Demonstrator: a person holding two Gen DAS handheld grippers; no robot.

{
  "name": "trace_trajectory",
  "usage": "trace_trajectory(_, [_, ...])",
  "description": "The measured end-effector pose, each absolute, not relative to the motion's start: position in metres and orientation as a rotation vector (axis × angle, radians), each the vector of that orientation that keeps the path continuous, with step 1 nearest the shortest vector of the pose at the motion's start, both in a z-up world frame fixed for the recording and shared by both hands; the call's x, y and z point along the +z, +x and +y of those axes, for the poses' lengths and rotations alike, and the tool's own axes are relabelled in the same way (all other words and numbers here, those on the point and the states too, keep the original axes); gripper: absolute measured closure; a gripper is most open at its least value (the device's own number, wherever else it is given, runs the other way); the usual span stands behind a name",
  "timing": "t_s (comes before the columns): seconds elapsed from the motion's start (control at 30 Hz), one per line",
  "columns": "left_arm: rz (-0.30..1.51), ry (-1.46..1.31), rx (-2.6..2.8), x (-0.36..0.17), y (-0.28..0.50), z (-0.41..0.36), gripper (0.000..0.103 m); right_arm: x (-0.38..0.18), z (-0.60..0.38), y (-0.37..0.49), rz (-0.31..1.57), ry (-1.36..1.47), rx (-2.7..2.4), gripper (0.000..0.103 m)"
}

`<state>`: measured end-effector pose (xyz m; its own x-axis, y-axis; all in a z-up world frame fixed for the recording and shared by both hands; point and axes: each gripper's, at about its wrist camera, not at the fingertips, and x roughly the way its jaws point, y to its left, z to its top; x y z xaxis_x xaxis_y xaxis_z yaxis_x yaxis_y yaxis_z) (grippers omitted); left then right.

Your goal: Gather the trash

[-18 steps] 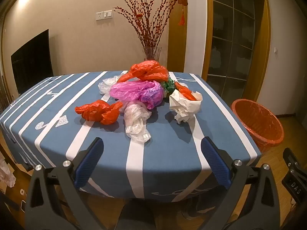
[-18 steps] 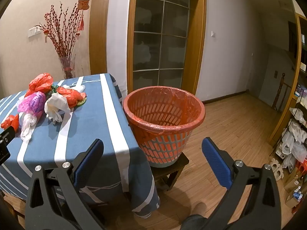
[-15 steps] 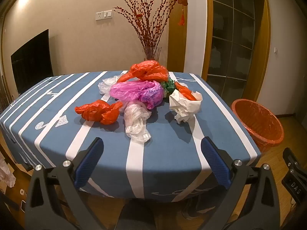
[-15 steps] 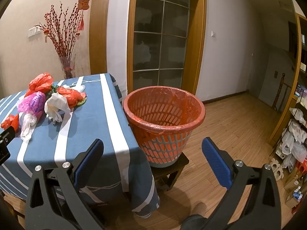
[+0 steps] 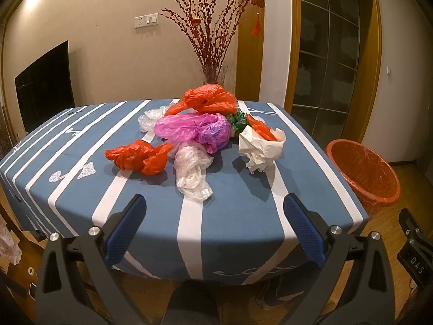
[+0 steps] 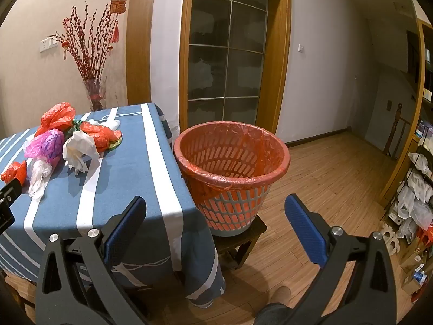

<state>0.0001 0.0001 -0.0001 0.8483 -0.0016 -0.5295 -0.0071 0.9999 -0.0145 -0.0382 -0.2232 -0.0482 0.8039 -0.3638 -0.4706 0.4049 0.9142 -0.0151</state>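
Facing the table [image 5: 243, 211] from its near edge, the left gripper [image 5: 213, 203] has its blue-padded fingers spread wide with nothing between them. On the blue striped cloth lies the trash, bunched near the middle: a red bag [image 5: 138, 157] at the left, a clear bag [image 5: 193, 170] just beside it and nearest the gripper, a pink bag [image 5: 194, 130] behind those, a larger red bag [image 5: 208, 101] at the back, and a wad of white paper [image 5: 261, 149] to the right. The right gripper [image 6: 215, 203] is likewise spread and holds nothing; it points at the bin [image 6: 230, 173], lined with red plastic, which stands on a low stool [image 6: 243, 237] just beside the table's corner. A vase of red branches [image 5: 212, 74] stands behind the table.
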Motion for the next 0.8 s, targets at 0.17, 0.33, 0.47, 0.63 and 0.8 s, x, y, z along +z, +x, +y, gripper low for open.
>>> trace_trajectory(0.17, [0.558, -0.016, 0.002, 0.0000, -0.0005, -0.0003, 0.004, -0.0483, -0.2231, -0.0375, 0.488, 0.087, -0.412, 0.002])
trace_trajectory(0.33, [0.559, -0.016, 0.003, -0.0001, 0.0002, 0.0001, 0.004, -0.0482, -0.2232, -0.0381, 0.487, 0.087, -0.412, 0.002])
trace_trajectory(0.47, [0.559, -0.016, 0.003, -0.0002, -0.0001, 0.0000, 0.004, -0.0482, -0.2233, -0.0384, 0.487, 0.087, -0.412, 0.002])
trace_trajectory(0.63, [0.558, -0.016, 0.004, -0.0002, -0.0013, -0.0004, 0.004, -0.0482, -0.2233, -0.0384, 0.487, 0.087, -0.412, 0.002])
trace_trajectory(0.8, [0.561, -0.017, 0.002, -0.0001, 0.0002, 0.0002, 0.004, -0.0484, -0.2234, -0.0383, 0.487, 0.087, -0.412, 0.002])
